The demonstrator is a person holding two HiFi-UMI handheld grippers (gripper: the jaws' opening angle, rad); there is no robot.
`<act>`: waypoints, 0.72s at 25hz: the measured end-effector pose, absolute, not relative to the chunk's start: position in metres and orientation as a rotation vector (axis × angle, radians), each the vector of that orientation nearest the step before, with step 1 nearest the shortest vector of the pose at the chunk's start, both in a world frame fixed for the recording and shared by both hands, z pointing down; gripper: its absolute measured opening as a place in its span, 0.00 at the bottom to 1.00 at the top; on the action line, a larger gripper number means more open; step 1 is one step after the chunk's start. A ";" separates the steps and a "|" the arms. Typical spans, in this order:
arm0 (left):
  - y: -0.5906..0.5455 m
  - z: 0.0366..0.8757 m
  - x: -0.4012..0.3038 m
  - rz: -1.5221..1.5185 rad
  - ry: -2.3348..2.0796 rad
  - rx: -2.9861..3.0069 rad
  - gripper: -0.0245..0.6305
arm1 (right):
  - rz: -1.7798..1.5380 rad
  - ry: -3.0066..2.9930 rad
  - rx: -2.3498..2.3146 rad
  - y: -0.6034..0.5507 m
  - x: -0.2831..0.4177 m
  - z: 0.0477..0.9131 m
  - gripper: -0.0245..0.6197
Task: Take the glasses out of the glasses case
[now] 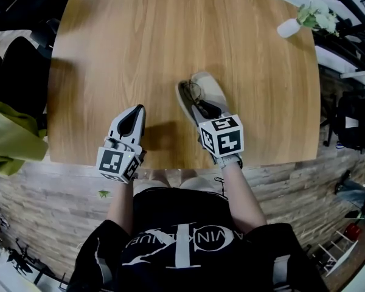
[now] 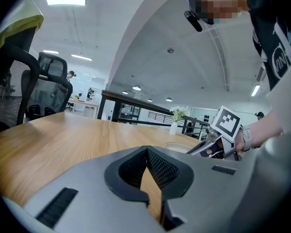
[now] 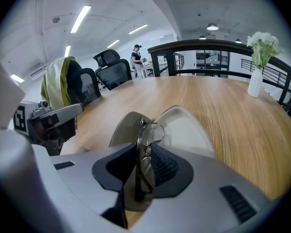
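Head view: wooden bench [image 1: 170,35], open glasses case [image 1: 214,85] near the front edge, right of centre. Right tongs [image 1: 205,109] come in over the case from the near side, clenched on the wire-frame glasses [image 1: 193,92]. Left tongs [image 1: 134,113] sit left of the case, apart from it, low over the bench. White vase [image 1: 288,28] with flowers at the far right corner

Left gripper view: left tongs clenched, pads meeting at the tips, nothing held, only bench wood showing through the gap behind them. Right tongs and the pale case rim are ahead to the right

Right gripper view: glasses stand on edge, pinched between the pads. One lens loop sticks out past the tips, over the open case. Case halves lie splayed, darker one left, pale one right. Can't tell whether the glasses are clear of the case
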State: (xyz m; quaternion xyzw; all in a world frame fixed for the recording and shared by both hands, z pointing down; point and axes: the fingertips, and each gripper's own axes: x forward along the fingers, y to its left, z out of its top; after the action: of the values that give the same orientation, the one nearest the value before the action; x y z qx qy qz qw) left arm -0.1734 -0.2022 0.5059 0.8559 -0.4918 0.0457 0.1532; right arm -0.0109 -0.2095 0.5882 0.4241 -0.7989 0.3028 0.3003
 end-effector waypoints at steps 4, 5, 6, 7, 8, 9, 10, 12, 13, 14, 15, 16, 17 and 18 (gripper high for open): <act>-0.203 0.504 -0.171 0.131 -1.400 2.442 0.06 | 0.780 -2.110 1.098 -0.209 -0.014 0.590 0.17; -0.203 0.505 -0.171 0.133 -1.399 2.441 0.06 | 0.761 -2.106 1.088 -0.209 -0.015 0.590 0.16; -0.202 0.506 -0.171 0.133 -1.397 2.443 0.06 | 0.743 -2.100 1.082 -0.208 -0.015 0.591 0.14; -0.202 0.507 -0.171 0.133 -1.396 2.446 0.06 | 0.733 -2.095 1.081 -0.208 -0.015 0.592 0.12; -0.201 0.507 -0.171 0.132 -1.395 2.445 0.06 | 0.734 -2.095 1.084 -0.208 -0.014 0.592 0.12; -0.201 0.507 -0.172 0.130 -1.395 2.444 0.06 | 0.744 -2.098 1.089 -0.208 -0.014 0.592 0.11; -0.200 0.507 -0.172 0.128 -1.396 2.443 0.06 | 0.759 -2.103 1.095 -0.209 -0.014 0.591 0.11; -0.200 0.506 -0.172 0.127 -1.397 2.443 0.06 | 0.781 -2.115 1.103 -0.210 -0.013 0.589 0.10; -0.200 0.506 -0.173 0.128 -1.398 2.443 0.06 | 0.785 -2.122 1.107 -0.210 -0.013 0.588 0.10; -0.199 0.505 -0.173 0.128 -1.398 2.444 0.06 | 0.786 -2.127 1.111 -0.210 -0.013 0.586 0.10; -0.199 0.504 -0.173 0.127 -1.398 2.444 0.06 | 0.784 -2.132 1.115 -0.211 -0.012 0.584 0.10; -0.199 0.504 -0.174 0.126 -1.398 2.443 0.06 | 0.781 -2.136 1.119 -0.211 -0.012 0.582 0.10; -0.198 0.503 -0.174 0.124 -1.399 2.442 0.06 | 0.778 -2.139 1.122 -0.211 -0.011 0.581 0.10; -0.198 0.502 -0.174 0.120 -1.399 2.441 0.06 | 0.776 -2.144 1.125 -0.211 -0.011 0.580 0.10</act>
State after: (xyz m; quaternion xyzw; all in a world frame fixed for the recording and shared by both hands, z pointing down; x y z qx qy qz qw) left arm -0.1739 -0.1980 0.5023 0.8553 -0.4902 0.0421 0.1623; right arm -0.0107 -0.2111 0.5796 0.4229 -0.8056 0.2918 0.2951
